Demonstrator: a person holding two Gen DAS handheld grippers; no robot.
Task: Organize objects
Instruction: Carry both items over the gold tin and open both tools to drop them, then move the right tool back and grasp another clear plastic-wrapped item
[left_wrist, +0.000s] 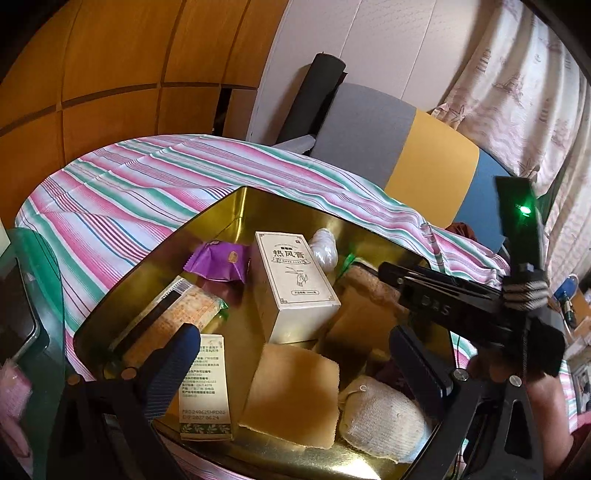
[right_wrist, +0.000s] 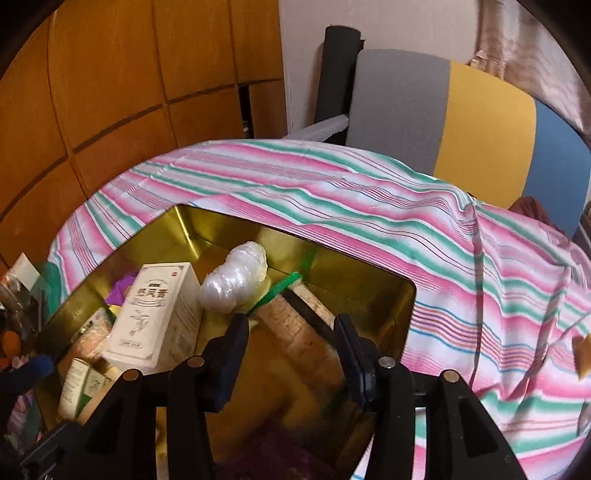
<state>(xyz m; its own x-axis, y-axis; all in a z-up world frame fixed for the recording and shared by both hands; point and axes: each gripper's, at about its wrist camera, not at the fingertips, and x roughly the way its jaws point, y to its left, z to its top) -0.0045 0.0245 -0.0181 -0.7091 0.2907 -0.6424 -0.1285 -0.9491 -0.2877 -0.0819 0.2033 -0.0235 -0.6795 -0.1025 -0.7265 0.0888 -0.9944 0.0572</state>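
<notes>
A gold tin (left_wrist: 295, 210) sits on a striped cloth and holds several items. Among them are a cream carton (left_wrist: 291, 284), a purple wrapped snack (left_wrist: 218, 262), a pearly white shell (left_wrist: 325, 247), a tan cloth (left_wrist: 291, 395) and a white knitted pouch (left_wrist: 384, 417). My left gripper (left_wrist: 295, 362) hangs wide open over the tin's near side, gripping nothing. My right gripper (right_wrist: 291, 332) reaches into the tin (right_wrist: 351, 273) from the right, its jaws apart. A cork-coloured roll (right_wrist: 295, 332) lies below and between them, untouched. The carton (right_wrist: 155, 317) and shell (right_wrist: 236, 277) lie to its left.
The striped tablecloth (left_wrist: 147, 184) covers the table around the tin. A chair with a grey, yellow and blue back (left_wrist: 432, 166) stands behind the table, beside a black roll (left_wrist: 317, 88). Wooden cabinet doors (left_wrist: 110, 74) fill the left, a curtain (left_wrist: 517, 92) the right.
</notes>
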